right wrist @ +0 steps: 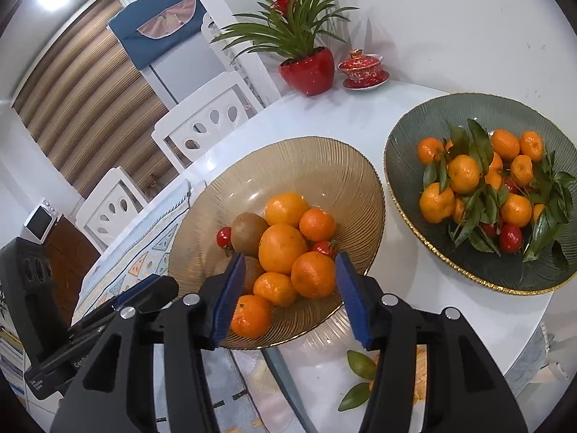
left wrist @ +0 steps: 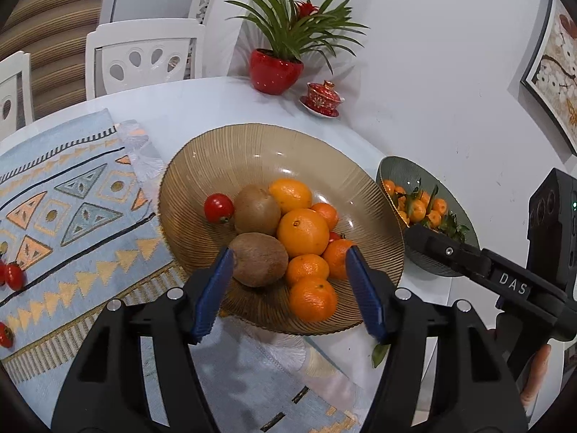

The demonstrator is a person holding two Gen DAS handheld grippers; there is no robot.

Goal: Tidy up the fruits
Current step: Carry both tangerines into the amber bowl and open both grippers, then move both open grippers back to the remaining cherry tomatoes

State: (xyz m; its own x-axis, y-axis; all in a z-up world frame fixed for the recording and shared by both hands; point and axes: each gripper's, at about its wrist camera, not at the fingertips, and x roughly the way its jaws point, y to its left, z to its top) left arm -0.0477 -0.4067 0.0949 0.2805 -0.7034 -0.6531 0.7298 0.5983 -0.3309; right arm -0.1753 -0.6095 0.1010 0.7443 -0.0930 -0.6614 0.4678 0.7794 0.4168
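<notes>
Nearest my lens, the left gripper (left wrist: 288,270) had its blue pads spread wide and held nothing; it hung over the near rim of the amber bowl (left wrist: 223,151). The near kiwi (left wrist: 259,259) sat just inside the left pad, and a mandarin (left wrist: 313,299) lay between the pads at six o'clock in the bowl. From there the pile ran outward: a big orange (left wrist: 303,232) at the bowl's centre, a second kiwi (left wrist: 256,210) at ten o'clock of it, another orange (left wrist: 290,195) at twelve, and a cherry tomato (left wrist: 218,208) alone at nine o'clock.

My right gripper (right wrist: 290,285) was likewise splayed wide and empty, poised above the same bowl's near edge from the three o'clock side. Off at two o'clock in the right wrist view stood the green dish (right wrist: 407,137), heaped with leafy mandarins (right wrist: 464,174) and a few red fruits (right wrist: 511,238), which I took for tomatoes, though the leaves covered much of them.

Loose tomatoes (left wrist: 13,276) lay on the patterned runner (left wrist: 72,195) at nine o'clock. Two green leaves (right wrist: 360,364) rested on the white table (left wrist: 202,104) near the right gripper. At twelve o'clock stood a red potted plant (left wrist: 276,72) and, beside it, a red lidded cup (left wrist: 322,97).
</notes>
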